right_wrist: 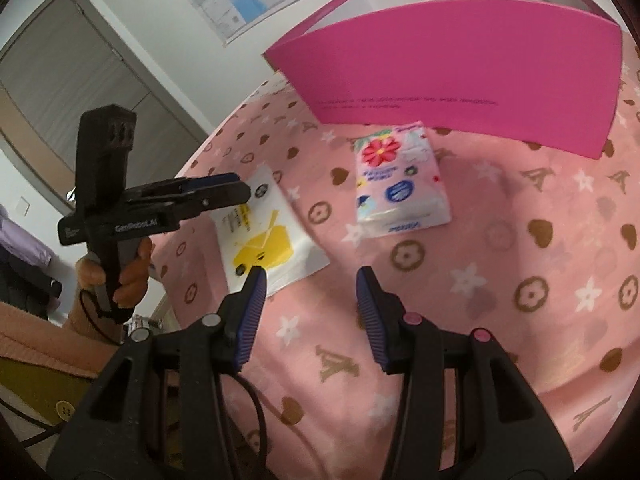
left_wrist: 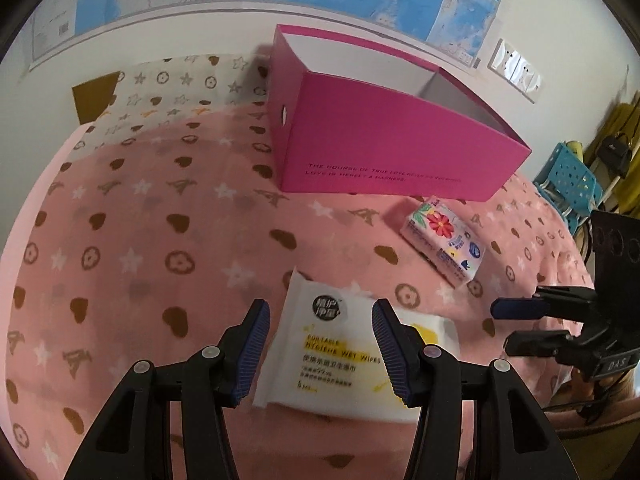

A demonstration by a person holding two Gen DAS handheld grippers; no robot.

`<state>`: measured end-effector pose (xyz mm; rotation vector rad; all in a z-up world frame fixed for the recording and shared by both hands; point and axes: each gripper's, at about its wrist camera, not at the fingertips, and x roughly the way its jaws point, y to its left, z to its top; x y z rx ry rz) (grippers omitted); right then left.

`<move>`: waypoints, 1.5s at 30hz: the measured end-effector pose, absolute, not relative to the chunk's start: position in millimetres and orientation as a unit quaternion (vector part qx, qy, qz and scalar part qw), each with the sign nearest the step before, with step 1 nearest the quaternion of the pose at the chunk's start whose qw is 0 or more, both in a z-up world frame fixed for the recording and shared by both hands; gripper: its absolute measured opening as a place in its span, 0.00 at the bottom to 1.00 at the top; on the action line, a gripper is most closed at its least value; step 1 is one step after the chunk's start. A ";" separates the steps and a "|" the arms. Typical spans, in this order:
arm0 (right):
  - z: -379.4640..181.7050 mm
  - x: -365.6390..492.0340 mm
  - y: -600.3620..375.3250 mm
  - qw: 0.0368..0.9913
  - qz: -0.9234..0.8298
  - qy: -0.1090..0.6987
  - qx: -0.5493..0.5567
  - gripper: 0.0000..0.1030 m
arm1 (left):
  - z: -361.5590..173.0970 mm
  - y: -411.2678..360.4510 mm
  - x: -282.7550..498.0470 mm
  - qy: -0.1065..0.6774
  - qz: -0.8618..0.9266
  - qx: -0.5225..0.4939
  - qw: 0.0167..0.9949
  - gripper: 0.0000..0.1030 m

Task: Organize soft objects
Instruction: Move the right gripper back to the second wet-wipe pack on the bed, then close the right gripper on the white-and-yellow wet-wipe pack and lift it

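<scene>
The left gripper (left_wrist: 320,350) is sitting closest to the lens, its blue-padded fingers (left_wrist: 250,354) standing apart and hovering over the wet-wipes pack (left_wrist: 320,360) — nothing pinched, the pads clear of it on either side. That pack is a flat white pouch with a dark round logo, a yellow band of lettering and a yellow picture on its right half; it is lying flat on the pink patterned blanket (left_wrist: 140,240), long axis running roughly left to right. Further back and to the right, the tissue pack (left_wrist: 442,242) is resting — plump, pale pink, red flower on top — long axis slanting from upper left to lower right, just in front of the open magenta box (left_wrist: 400,148). The right gripper (right_wrist: 310,316) is hanging over bare blanket with fingers spread and empty, the tissue pack lying ahead of it.
</scene>
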<state>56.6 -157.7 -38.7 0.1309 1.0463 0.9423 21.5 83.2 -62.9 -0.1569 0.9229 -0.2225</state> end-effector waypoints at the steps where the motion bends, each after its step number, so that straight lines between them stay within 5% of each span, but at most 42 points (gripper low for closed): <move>1: -39.9 53.8 -156.1 0.755 0.439 0.483 0.063 0.47 | -63.9 84.9 21.4 0.446 -0.107 -0.077 0.886 0.53; 25: -53.7 66.4 -140.3 0.737 0.437 0.501 0.122 0.47 | -78.6 77.4 14.6 0.473 -0.170 -0.106 0.858 0.53; 32: -53.6 73.1 -138.1 0.749 0.419 0.502 0.103 0.25 | -78.3 76.5 12.4 0.473 -0.171 -0.105 0.858 0.50; 45: -25.1 65.4 -140.6 0.780 0.426 0.455 0.054 0.24 | -57.6 75.8 6.2 0.448 -0.184 -0.123 0.866 0.49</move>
